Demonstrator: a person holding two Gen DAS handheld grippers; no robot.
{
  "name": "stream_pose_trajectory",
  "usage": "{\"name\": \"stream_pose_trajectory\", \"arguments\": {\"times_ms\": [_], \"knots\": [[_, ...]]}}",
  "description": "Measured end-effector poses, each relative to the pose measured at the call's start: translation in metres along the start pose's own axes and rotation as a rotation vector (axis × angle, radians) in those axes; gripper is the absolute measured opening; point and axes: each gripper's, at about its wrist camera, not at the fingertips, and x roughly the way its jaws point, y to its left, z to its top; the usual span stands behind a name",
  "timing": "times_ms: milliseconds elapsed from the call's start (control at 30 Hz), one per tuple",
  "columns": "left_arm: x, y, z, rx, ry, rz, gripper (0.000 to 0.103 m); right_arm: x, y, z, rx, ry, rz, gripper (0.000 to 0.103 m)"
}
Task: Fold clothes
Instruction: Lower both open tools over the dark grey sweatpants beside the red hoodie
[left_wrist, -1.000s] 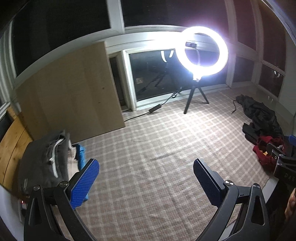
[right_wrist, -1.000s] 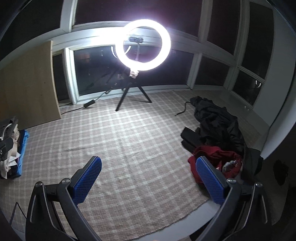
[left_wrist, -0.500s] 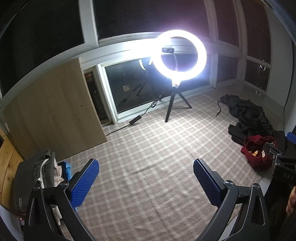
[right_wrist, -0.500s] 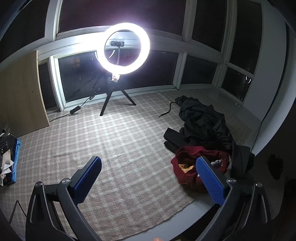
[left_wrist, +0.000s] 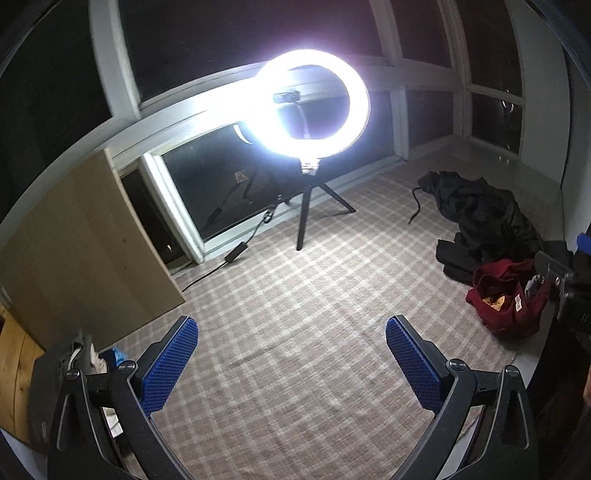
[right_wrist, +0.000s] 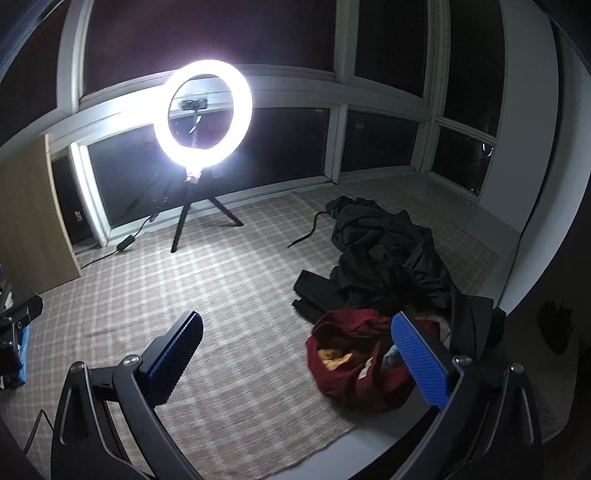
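Both grippers hang above the checked beige woven rug (left_wrist: 295, 314), nothing held. The left gripper (left_wrist: 291, 363) has its blue ribbed pads spread wide over bare rug; the right gripper (right_wrist: 295, 360) is spread just as wide, its right pad (right_wrist: 421, 363) overlapping the crumpled dark red garment (right_wrist: 354, 365) in view.

That red piece lies at the near right corner of the rug, a yellow patch and a white label showing in its folds, with the heap of black clothing (right_wrist: 388, 258) just behind it.

The job looks barely begun: the step in hand is reaching for the first garment. Best to come down on an outer edge of the red cloth, not the bunched middle, pinch one layer only, and carry it left to the open rug in front of the glowing ring light on its tripod (left_wrist: 310, 107).
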Motion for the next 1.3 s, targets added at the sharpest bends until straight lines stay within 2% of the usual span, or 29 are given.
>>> {"name": "stream_pose_trajectory", "arguments": {"times_ms": [233, 333, 533, 633, 833, 1000, 1133, 1300], "knots": [[0.025, -0.045, 0.017, 0.064, 0.041, -0.007, 0.102, 0.024, -0.055, 0.001, 0.072, -0.002, -0.005, 0.103], [0.033, -0.067, 0.022, 0.084, 0.056, -0.049, 0.102, 0.035, -0.08, -0.003, 0.065, 0.001, -0.055, 0.103], [0.052, -0.113, 0.035, 0.123, 0.083, -0.105, 0.102, 0.065, -0.138, -0.009, 0.136, 0.08, -0.091, 0.103], [0.062, -0.135, 0.043, 0.135, 0.091, -0.132, 0.102, 0.07, -0.154, -0.005, 0.136, 0.07, -0.133, 0.103], [0.069, -0.169, 0.058, 0.179, 0.076, -0.169, 0.102, 0.087, -0.177, 0.008, 0.124, 0.077, -0.146, 0.103], [0.078, -0.184, 0.071, 0.18, 0.073, -0.184, 0.102, 0.104, -0.191, 0.015, 0.143, 0.086, -0.134, 0.103], [0.091, -0.182, 0.082, 0.142, 0.098, -0.205, 0.102, 0.115, -0.202, 0.02, 0.126, 0.089, -0.102, 0.103], [0.108, -0.17, 0.087, 0.085, 0.121, -0.208, 0.102, 0.119, -0.225, 0.025, 0.105, 0.05, -0.148, 0.103]]}}
